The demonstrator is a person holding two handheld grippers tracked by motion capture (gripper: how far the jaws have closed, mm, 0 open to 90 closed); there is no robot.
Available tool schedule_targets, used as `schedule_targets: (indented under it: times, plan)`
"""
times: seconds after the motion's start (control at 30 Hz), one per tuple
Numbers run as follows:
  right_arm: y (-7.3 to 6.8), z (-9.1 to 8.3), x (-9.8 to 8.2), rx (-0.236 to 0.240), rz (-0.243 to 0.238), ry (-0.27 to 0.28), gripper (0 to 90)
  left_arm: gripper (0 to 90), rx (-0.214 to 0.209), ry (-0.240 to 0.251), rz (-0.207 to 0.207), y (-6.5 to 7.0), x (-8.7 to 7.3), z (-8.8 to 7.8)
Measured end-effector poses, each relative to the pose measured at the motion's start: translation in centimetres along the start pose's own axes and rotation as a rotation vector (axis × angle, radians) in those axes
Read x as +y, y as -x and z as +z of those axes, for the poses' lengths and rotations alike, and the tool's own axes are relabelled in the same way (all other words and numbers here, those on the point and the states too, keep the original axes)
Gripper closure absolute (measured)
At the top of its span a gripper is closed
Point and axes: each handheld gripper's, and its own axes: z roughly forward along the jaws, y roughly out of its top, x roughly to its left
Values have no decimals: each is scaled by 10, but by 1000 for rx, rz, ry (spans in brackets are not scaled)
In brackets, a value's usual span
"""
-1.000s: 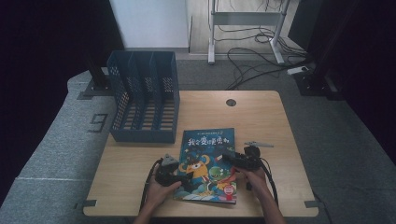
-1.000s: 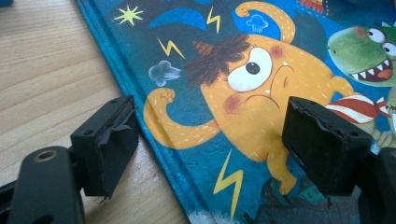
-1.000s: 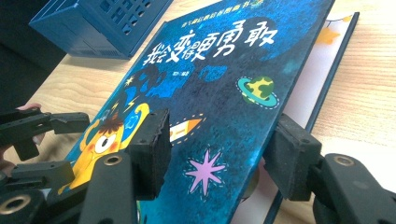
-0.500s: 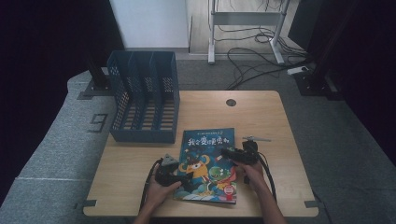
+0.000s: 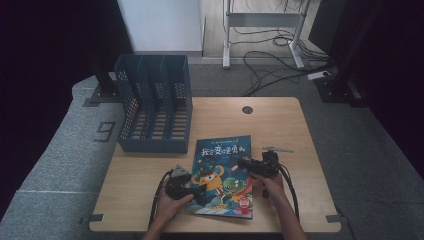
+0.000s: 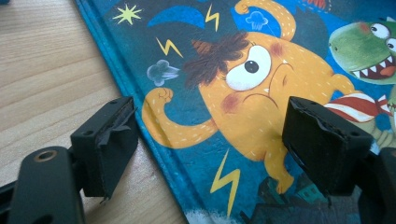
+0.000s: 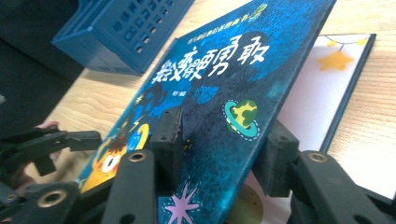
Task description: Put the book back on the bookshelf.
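A blue picture book (image 5: 222,170) with an orange monster on its cover lies on the wooden table (image 5: 280,125). My left gripper (image 5: 199,192) rests at the book's left edge and is open. One of its jaws stands over the wood and the other over the cover (image 6: 243,93), with nothing gripped by the left gripper (image 6: 210,135). My right gripper (image 5: 243,163) is at the right edge. The front cover (image 7: 219,70) is raised off the white first page (image 7: 322,88) and slants between the jaws of the right gripper (image 7: 222,144). These jaws have just been closing and a gap still shows.
A dark blue slotted file holder (image 5: 155,105) stands at the table's back left, also seen as the blue holder (image 7: 121,32). A round cable hole (image 5: 247,109) sits at the back middle. Cables trail from both grippers toward the near edge.
The right hand has shifted very slightly at the book's right edge. The left gripper and the book keep their places.
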Motion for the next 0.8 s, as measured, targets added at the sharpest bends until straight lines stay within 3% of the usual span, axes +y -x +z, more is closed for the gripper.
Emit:
schedule_targets:
  times: [0.13,0.37,0.8]
  plan:
    - [1,-4,2,42,18,18,639,183,-4,5,14,2,0,-3]
    - [-4,-13,6,78,10,68,697,183,-28,0,55,10,-2,-9]
    - [15,-37,12,0,55,147,720,179,-63,-74,152,28,-7,-4]
